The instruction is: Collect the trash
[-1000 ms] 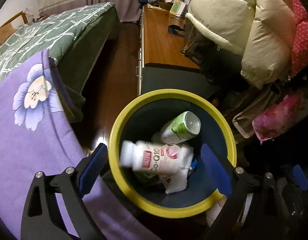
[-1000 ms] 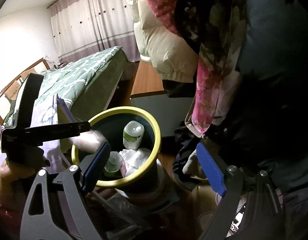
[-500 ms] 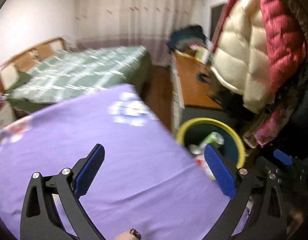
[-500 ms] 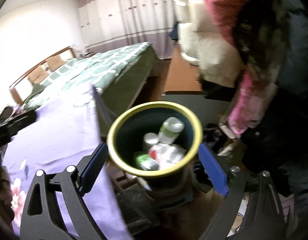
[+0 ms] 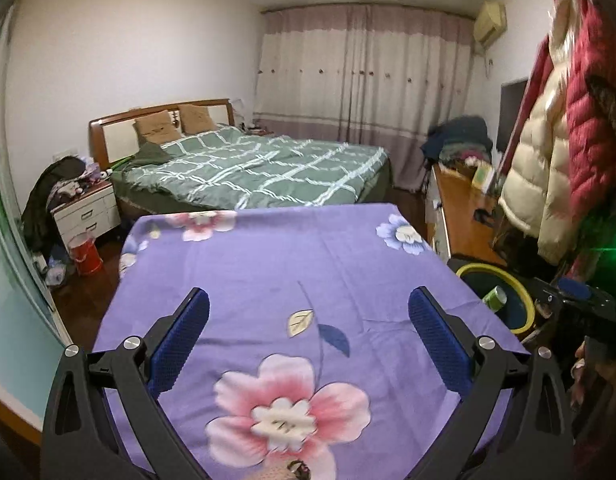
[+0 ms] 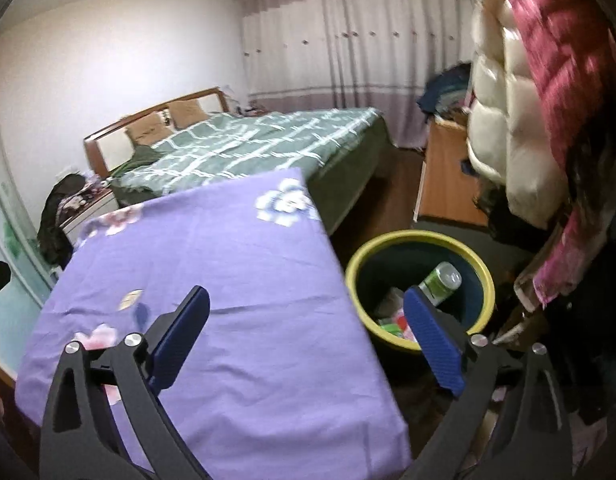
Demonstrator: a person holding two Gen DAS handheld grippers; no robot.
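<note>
A dark bin with a yellow rim [image 6: 418,238] stands on the floor right of the purple flowered table [image 6: 212,280]. It holds a green can [image 6: 440,284] and other trash. The bin also shows in the left wrist view [image 5: 520,292] at the right, with the green can [image 5: 494,299] inside. My left gripper [image 5: 308,324] is open and empty above the purple cloth [image 5: 292,264]. My right gripper [image 6: 306,324] is open and empty over the table's right edge, its right finger [image 6: 432,340] in front of the bin.
A bed with a green checked cover [image 5: 260,168] lies beyond the table. A wooden desk [image 5: 464,204] and hanging jackets [image 5: 548,152] stand at the right. A white nightstand [image 5: 86,210] and a red bucket [image 5: 86,254] are at the left.
A white bottle dropped from my left gripper into the bin. Both grippers then lifted and swung left, away from the bin, to over the purple table.
</note>
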